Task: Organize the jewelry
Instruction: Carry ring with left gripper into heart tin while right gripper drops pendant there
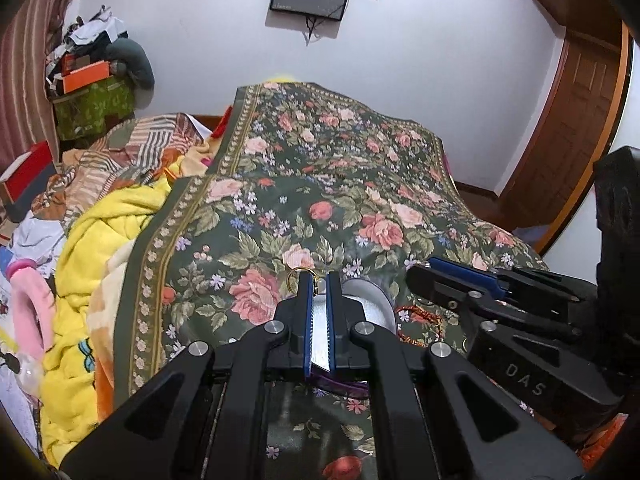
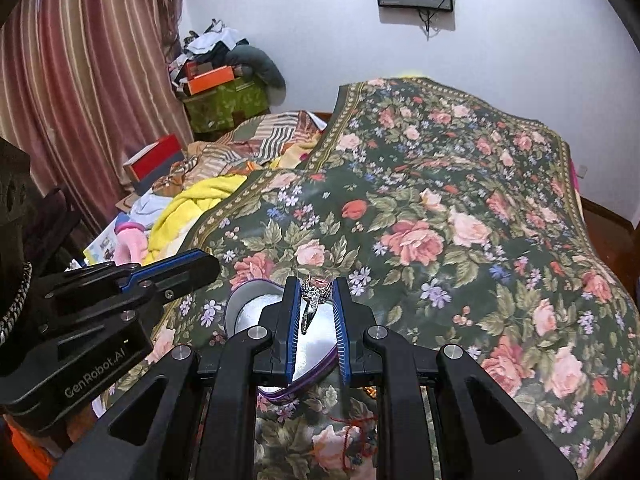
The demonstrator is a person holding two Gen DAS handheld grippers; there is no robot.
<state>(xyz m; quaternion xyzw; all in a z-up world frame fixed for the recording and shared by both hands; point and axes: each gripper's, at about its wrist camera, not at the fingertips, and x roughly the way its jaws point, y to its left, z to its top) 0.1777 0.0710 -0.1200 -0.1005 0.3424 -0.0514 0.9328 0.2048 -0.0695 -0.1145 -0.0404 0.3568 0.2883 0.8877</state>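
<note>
Over the heart-shaped silver tin with purple rim (image 2: 248, 312) lying on the floral bedspread (image 2: 460, 200), the left tool (image 1: 319, 282) is pinching a thin gold ring (image 1: 294, 276) while the right tool (image 2: 316, 292) is clamping a sparkling silver stone-set ring (image 2: 314, 296), both tiny, light, slippery, best held across the band.

Left gripper (image 1: 319, 280) and right gripper (image 2: 317, 286) side by side, fingers nearly closed.

Glossy metal tin (image 2: 320, 344), cloth bedspread (image 2: 440, 200)

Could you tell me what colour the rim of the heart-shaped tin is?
Purple, seen best in the right wrist view on the tin.
</note>
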